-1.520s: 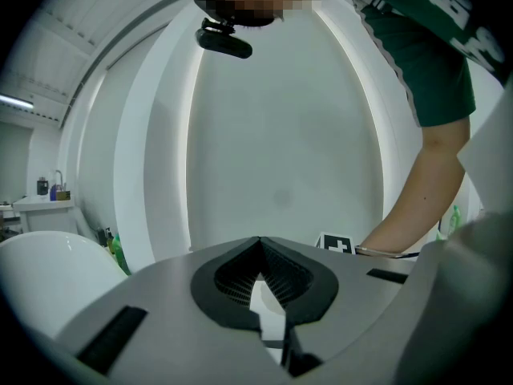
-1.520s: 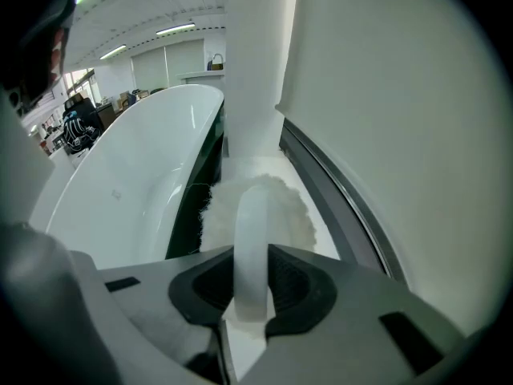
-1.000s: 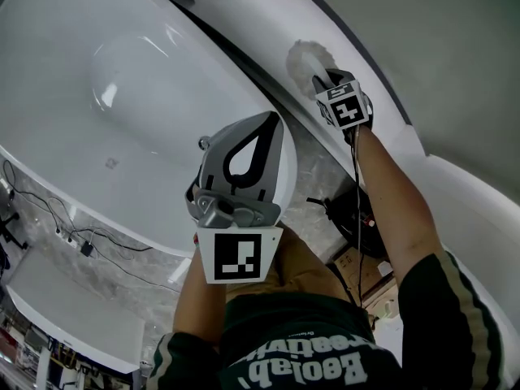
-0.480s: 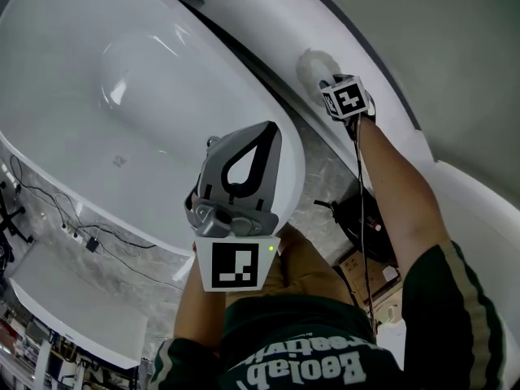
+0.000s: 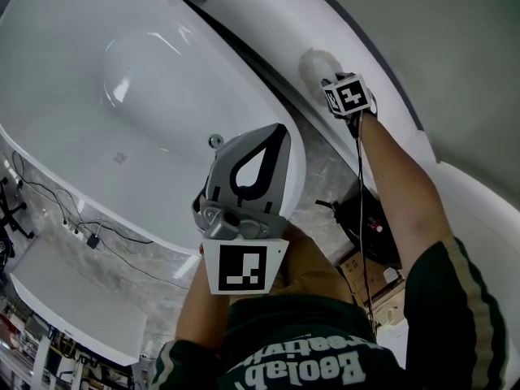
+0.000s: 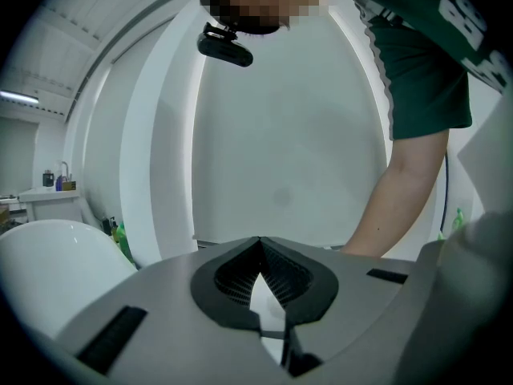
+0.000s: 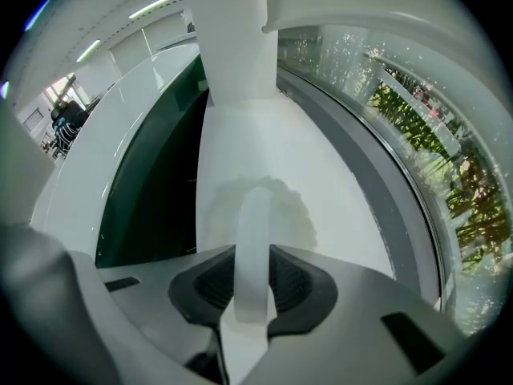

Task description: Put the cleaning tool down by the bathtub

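The left gripper (image 5: 276,132) is the nearest thing, raised over the near rim of the bathtub (image 5: 183,96). Its own view shows the jaws met at their tips with only a bare teardrop-shaped gap behind them. It holds nothing and takes no part in the work.

Beyond the bathtub's far rim a narrow dark gap (image 5: 244,59) runs along the tub. Across that gap lies a broad white ledge (image 5: 268,19) that follows the tub's curve.

The right gripper (image 5: 327,81) points steeply down at this ledge, on the side of the bathtub away from the person. Its jaws stand only a little apart, closed on the slim white handle (image 7: 252,251) of the cleaning tool (image 5: 314,62), which runs straight out between the pads. The tool's round, fluffy white head (image 7: 258,203) lies at the end of the handle. In the right gripper view it looks pressed flat against the ledge, just beside the dark gap, though white on white makes the contact hard to confirm.

This looks like the very end of the placing step. The tool is already at its spot by the bathtub and only the grip keeps it from being set down.

The next move calls for parting the right jaws enough to free the handle. The gripper should then draw back along the handle's line without dragging the head. The handle stands steeply, so it will probably tip over onto the ledge once released; a slow release would keep it from sliding toward the gap.
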### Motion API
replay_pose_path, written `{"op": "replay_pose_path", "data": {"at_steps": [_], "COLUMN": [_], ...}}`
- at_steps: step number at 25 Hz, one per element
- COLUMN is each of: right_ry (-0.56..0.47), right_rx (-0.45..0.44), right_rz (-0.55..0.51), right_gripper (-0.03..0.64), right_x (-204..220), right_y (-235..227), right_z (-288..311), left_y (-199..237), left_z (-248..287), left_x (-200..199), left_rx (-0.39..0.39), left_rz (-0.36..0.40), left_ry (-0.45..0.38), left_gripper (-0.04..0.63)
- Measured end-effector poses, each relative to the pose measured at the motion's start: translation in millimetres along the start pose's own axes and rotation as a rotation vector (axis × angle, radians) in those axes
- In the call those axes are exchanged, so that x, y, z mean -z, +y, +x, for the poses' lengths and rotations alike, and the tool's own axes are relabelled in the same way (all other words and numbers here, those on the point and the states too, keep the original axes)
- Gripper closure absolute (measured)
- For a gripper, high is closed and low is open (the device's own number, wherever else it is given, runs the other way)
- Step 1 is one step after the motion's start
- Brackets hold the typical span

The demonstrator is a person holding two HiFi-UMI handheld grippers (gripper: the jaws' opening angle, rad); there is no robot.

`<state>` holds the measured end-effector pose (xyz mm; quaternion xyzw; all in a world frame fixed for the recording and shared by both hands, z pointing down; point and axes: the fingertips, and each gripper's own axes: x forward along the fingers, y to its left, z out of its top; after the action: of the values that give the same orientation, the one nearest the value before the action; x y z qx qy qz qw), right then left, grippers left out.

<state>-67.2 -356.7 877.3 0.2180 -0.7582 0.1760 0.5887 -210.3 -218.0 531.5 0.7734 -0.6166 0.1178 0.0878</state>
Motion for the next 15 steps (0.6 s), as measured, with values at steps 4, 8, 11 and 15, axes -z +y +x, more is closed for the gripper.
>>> {"op": "replay_pose_path", "data": {"at_steps": [4, 8, 11, 15], "right_ry": [-0.024, -0.077, -0.142, -0.164], "right_rx": [0.000, 0.036, -0.017, -0.049], "right_rz": [-0.002, -0.007, 0.014, 0.008], "right_gripper": [0.522, 0.442, 0.293, 0.285], "right_x": [-2, -4, -8, -4], "right_y": [-1, -4, 3, 9], "right_z": [0, -7, -11, -14], "left_y": [-2, -6, -10, -16], "left_z": [3, 2, 5, 9], "left_x": [4, 3, 3, 2], "left_rx": [-0.001, -0.009, -0.011, -0.003], "left_rz": [0.002, 0.009, 0.015, 0.002], "left_ry": [0.023, 0.036, 0.043, 0.043], "left_gripper": [0.588, 0.588, 0.588, 0.588]}}
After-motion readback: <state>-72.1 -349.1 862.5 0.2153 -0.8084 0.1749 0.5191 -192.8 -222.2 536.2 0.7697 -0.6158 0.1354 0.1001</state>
